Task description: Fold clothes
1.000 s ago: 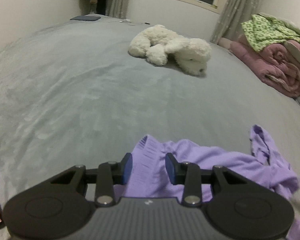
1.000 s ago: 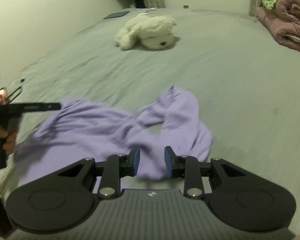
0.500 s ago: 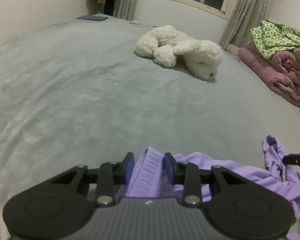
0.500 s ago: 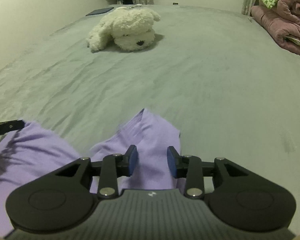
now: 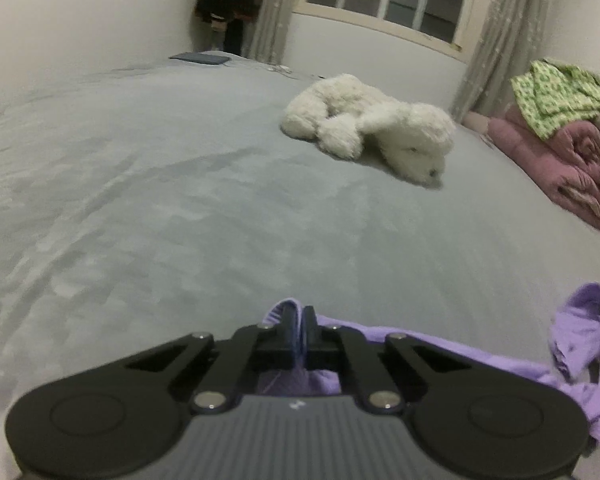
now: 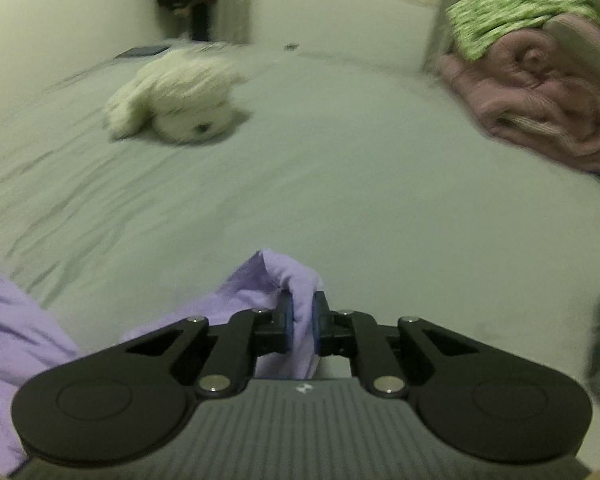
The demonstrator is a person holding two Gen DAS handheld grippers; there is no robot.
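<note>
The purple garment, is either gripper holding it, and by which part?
Both. The left gripper pinches the purple garment at a ribbed edge; the right gripper clamps a bunched fold.

Wide stretch of grey bed (image 5: 180, 200) open ahead of both claws, bare to left wall. White plush dog (image 5: 372, 132) lies mid-bed, blocks far centre. Pink quilt pile (image 6: 540, 100) with green patterned cloth (image 6: 512, 12) on top blocks right edge. Dark flat item (image 5: 200, 58) at far left corner. Gap between dog and quilt pile passable.
</note>
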